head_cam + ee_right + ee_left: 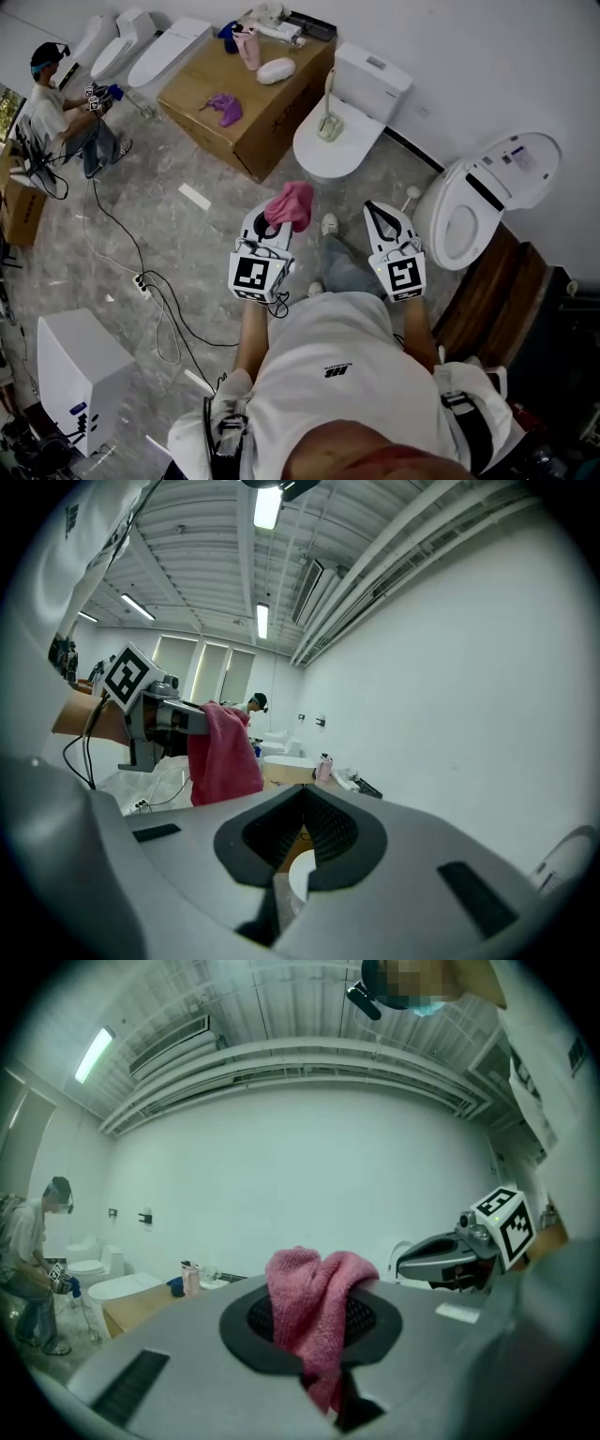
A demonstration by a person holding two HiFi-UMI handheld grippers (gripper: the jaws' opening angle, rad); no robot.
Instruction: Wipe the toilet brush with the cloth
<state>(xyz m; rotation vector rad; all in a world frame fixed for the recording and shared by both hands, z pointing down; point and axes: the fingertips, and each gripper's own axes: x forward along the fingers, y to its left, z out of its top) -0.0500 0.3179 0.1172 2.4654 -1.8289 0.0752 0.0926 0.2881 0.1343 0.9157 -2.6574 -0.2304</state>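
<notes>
The toilet brush (328, 116) stands upright in its holder on the closed lid of a white toilet (323, 157), straight ahead of both grippers. My left gripper (278, 222) is shut on a pink cloth (292, 204), which bunches up above the jaws and hangs below them (314, 1307). My right gripper (373, 206) is beside it, with the jaws together and nothing between them (305, 797). In the right gripper view, the left gripper (178, 716) and its cloth (223, 757) are at the left. Both grippers are short of the toilet and apart from the brush.
A cardboard box (272, 117) left of the toilet carries a purple rag (225, 108) and a pink bottle (248, 47). A toilet with its lid open (469, 216) stands at the right. Cables and a power strip (142, 284) lie on the floor. Another person (56, 103) sits far left.
</notes>
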